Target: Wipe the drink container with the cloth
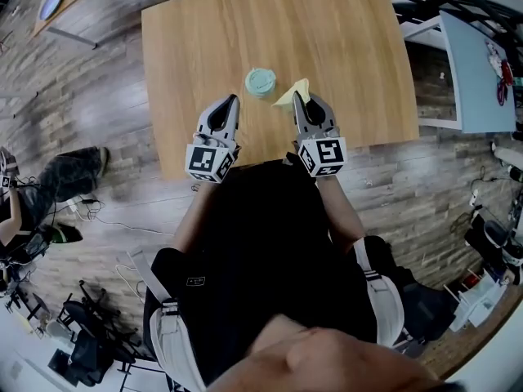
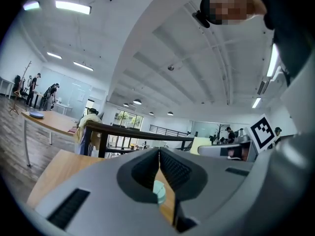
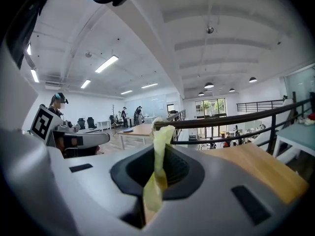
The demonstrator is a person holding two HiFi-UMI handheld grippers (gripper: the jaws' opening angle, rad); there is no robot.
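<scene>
The drink container [image 1: 261, 82] is located on the wooden table [image 1: 351, 47], just ahead of both grippers. The yellow cloth [image 1: 290, 95] is clamped in the right gripper [image 1: 299, 98], just beside the container. The left gripper [image 1: 232, 100] is closed on nothing.
</scene>
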